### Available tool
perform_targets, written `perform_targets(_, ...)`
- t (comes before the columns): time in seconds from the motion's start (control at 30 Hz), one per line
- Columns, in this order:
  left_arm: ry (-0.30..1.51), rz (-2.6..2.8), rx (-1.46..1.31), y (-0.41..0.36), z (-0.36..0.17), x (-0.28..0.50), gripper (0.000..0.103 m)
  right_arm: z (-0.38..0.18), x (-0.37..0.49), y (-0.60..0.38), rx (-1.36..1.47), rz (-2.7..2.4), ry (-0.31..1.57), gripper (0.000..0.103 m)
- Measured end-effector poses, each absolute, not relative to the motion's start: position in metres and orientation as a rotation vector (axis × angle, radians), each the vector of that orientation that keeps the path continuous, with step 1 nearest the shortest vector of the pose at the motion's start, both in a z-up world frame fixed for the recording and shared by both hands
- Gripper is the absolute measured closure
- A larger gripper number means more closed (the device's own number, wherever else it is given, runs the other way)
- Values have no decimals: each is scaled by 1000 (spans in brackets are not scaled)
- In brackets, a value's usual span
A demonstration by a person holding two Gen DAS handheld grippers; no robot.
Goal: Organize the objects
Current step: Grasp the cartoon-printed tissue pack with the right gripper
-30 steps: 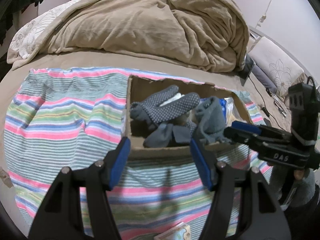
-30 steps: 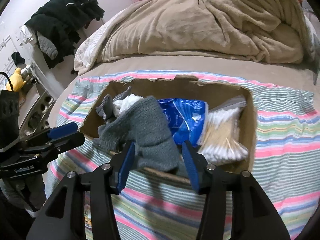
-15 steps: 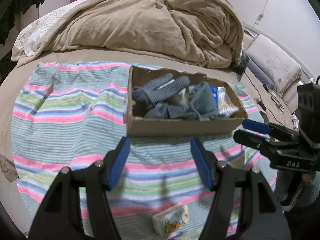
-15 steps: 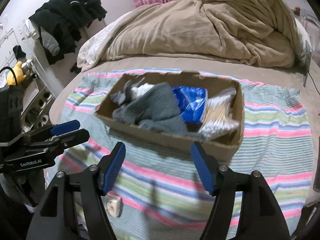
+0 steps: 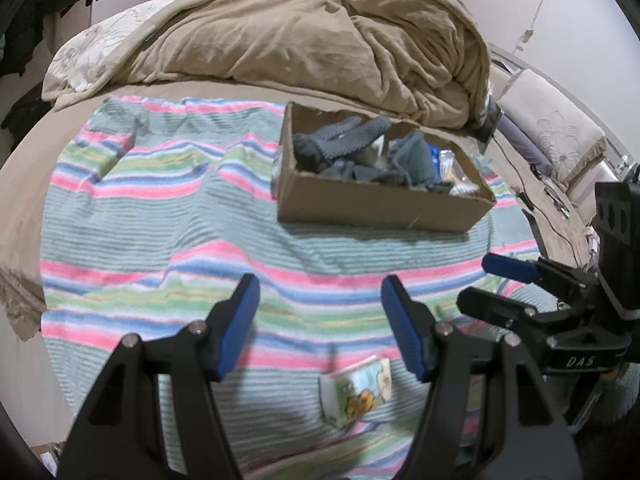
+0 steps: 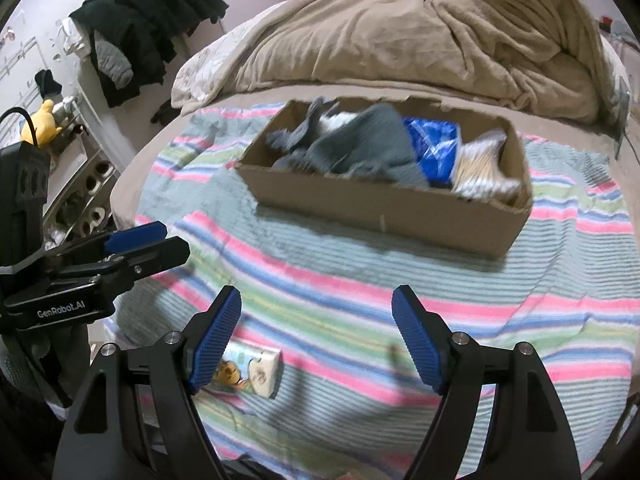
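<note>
One small pack left outside the box, both grippers empty

The left gripper (image 5: pixel 320 320) and right gripper (image 6: pixel 316 336) hang spread wide, holding nothing. The tissue pack (image 5: pixel 356 394) lies on the striped blanket (image 5: pixel 160 240) at 6 o'clock, well apart from the cardboard box (image 5: pixel 380 208) at 12. The soft pack may squash or slip if pinched off-centre, and the crammed box could shed it.

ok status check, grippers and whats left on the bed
Left gripper and right gripper jaws open, empty. Small tissue pack loose on striped blanket, outside cardboard box. Nothing blocking it.
</note>
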State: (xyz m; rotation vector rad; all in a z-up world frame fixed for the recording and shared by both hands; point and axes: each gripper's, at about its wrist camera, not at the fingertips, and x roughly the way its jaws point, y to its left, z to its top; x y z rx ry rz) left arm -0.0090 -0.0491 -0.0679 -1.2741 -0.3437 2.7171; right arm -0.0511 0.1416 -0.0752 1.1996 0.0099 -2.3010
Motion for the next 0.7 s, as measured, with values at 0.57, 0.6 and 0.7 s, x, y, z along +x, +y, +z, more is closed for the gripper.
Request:
perform_targets(0.57,-448,2714,-1317,-81,-93,26,38,-126,-37,96,1390,-2101,-2,22)
perform_targets(0.6,-452,2713,-1317,-83,-94,27,38,-128,-36,94,1403,-2086,-4,22)
perform_targets(0.7,-463,2708,-1321,-85,-97,30,38,-136,-34,89,1427,-2061,-2,22)
